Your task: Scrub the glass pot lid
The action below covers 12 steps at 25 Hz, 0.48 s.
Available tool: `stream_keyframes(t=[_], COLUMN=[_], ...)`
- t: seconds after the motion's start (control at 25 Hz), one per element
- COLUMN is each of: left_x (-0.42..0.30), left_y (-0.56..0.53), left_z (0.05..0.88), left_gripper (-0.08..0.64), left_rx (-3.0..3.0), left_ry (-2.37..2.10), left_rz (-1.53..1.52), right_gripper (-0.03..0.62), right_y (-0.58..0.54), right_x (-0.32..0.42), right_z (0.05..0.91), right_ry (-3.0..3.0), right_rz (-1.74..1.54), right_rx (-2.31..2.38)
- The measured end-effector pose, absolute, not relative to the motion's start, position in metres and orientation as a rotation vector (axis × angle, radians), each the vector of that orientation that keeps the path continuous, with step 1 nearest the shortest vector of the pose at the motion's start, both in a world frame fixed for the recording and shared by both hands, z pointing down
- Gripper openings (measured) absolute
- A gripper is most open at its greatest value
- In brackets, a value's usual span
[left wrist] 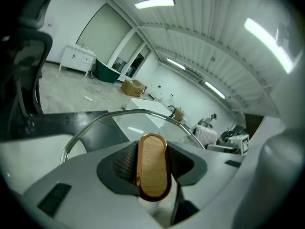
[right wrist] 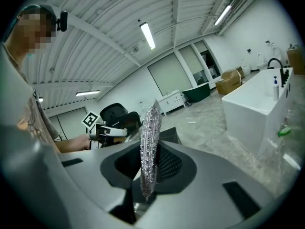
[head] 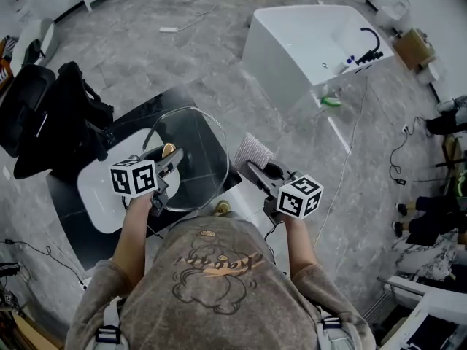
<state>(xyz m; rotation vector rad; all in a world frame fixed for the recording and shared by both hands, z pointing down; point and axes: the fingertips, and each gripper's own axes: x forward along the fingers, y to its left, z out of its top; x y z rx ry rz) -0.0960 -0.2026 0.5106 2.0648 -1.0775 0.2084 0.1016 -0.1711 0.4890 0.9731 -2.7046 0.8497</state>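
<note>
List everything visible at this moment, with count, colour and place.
glass pot lid: 1, clear, metal-rimmed, held over the table
knob: 1, tan, gold-edged, between the left tongs
scrub pad: 1, silvery, in the right tongs
table: 1, black, under the lid
board: 1, white, on the table
office chair: 1, black, left
bathtub: 1, white, on the floor ahead
left tongs: 1, grey, shut on the knob
right tongs: 1, grey, shut on the scrub pad

- Grey marbled floor (head: 182, 57) is spreading across the whole room.
- White bathtub (head: 281, 57) with black faucet (head: 371, 46) is standing upper right.
- Black office chair (head: 29, 115) is sitting at left.
- Cardboard box (head: 414, 47) is lying beyond the tub.
- Strip lights (right wrist: 147, 35) are glowing on the ribbed white ceiling (right wrist: 109, 27).
- Cables (head: 405, 155) are trailing at right.
</note>
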Motion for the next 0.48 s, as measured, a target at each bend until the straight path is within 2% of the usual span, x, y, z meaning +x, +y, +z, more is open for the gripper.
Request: stream_keyframes(t=[0.12, 0.48], left_x=[-0.098, -0.09], left_y=[-0.208, -0.235], left_z=[0.518, 0.563], left_gripper=[0.176, 0.176], left_rx=[2.106, 2.104], left_ry=[-1.173, -1.179], left_rz=[0.387, 0.617], right_gripper=[0.081, 0.081], right_y=[-0.173, -0.167], right_x=[0.102, 0.103], right_z=[0.489, 0.488], right_ry=[-2.702, -2.714], right_rz=[0.858, 0.875], right_rx=[1.022, 1.024])
